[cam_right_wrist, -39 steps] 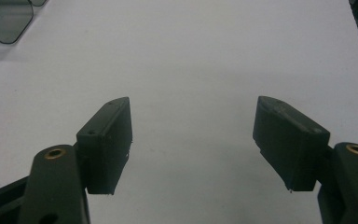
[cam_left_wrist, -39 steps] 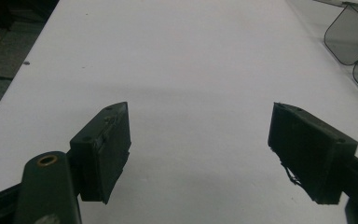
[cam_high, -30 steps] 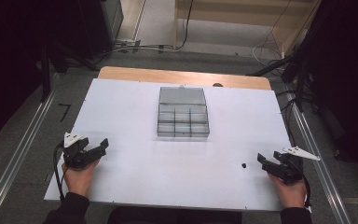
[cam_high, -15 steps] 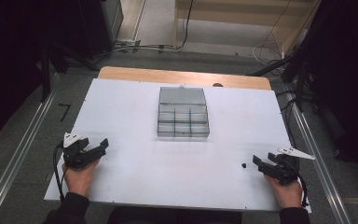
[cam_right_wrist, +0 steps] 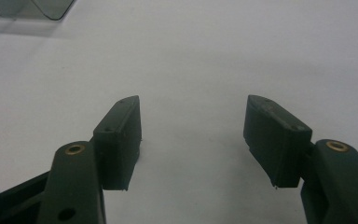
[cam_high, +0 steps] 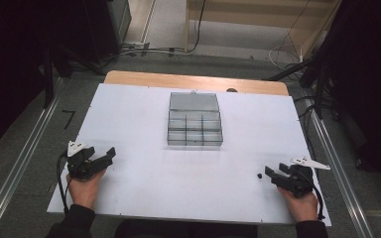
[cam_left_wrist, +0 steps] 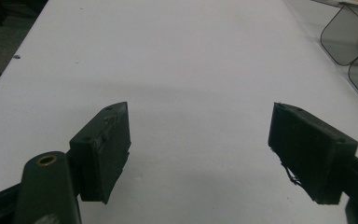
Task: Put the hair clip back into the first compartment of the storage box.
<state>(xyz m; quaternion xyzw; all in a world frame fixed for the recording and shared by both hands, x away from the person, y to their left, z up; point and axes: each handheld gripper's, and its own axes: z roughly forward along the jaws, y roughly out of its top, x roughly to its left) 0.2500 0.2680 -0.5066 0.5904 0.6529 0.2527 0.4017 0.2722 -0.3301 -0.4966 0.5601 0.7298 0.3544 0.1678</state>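
Two grippers rest low on the white table (cam_high: 144,114); our left gripper (cam_high: 110,152) sits at the near left edge, jaws spread wide with nothing between them; our right gripper (cam_high: 269,173) has its jaws parted and empty too, aimed at a small black piece (cam_high: 259,175) just beside its tips, likely our next pickup; the clear compartment box (cam_high: 194,128) waits mid-table, lid open, well apart from both, presumably to receive it

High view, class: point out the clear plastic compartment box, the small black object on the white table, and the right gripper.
Clear plastic compartment box (cam_high: 195,130): high view, on its divided tray.
Small black object (cam_high: 259,175): high view, on its middle.
Right gripper (cam_high: 269,173): high view, between its fingertips.
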